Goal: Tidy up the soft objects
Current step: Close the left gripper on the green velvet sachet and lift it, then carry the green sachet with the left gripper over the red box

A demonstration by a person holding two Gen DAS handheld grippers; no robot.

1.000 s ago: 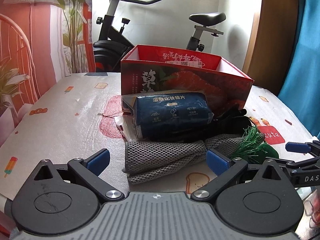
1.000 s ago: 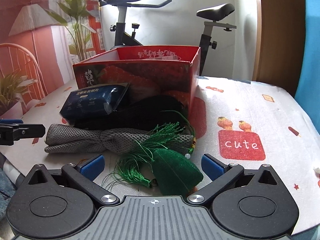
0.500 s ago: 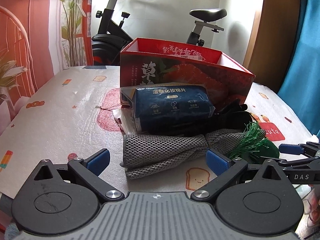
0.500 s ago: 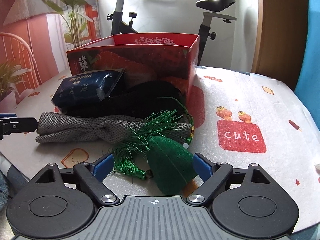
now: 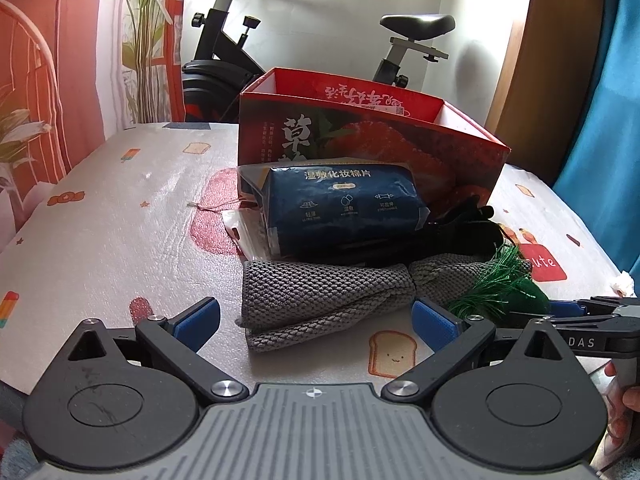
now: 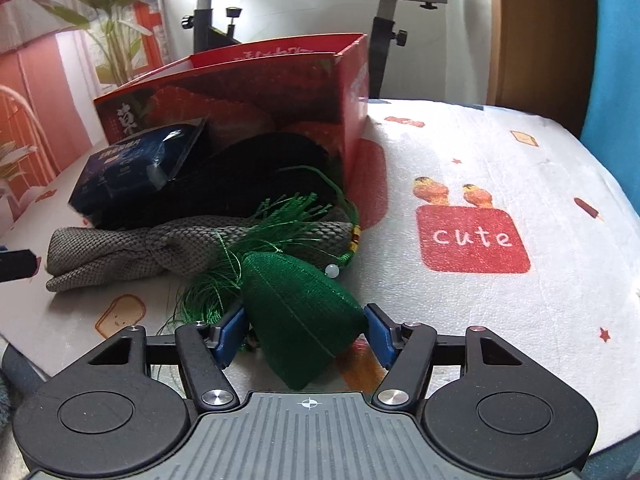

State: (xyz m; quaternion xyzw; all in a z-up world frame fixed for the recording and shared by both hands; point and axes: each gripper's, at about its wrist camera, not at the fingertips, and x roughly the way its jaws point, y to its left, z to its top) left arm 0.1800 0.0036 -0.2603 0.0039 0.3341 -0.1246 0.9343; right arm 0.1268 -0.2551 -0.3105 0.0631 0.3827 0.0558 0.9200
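Right wrist view: the right gripper (image 6: 306, 330) is pinching the green cone-shaped silk sachet (image 6: 304, 316) between narrowed jaws, just beside the grey knitted cloth roll (image 5: 320, 300); the left gripper (image 5: 316, 322) is hovering wide-jawed before that roll.

dark green woven pouch (image 6: 304, 320) with bright green tassel (image 6: 256, 248), grey waffle-knit cloth (image 5: 320, 300), navy pack (image 5: 344, 204) with white lettering, black fabric (image 6: 256, 176), red box (image 5: 372, 140) with strawberry print, white surface (image 6: 500, 152) dotted with toast, popsicles, red "cute" patch
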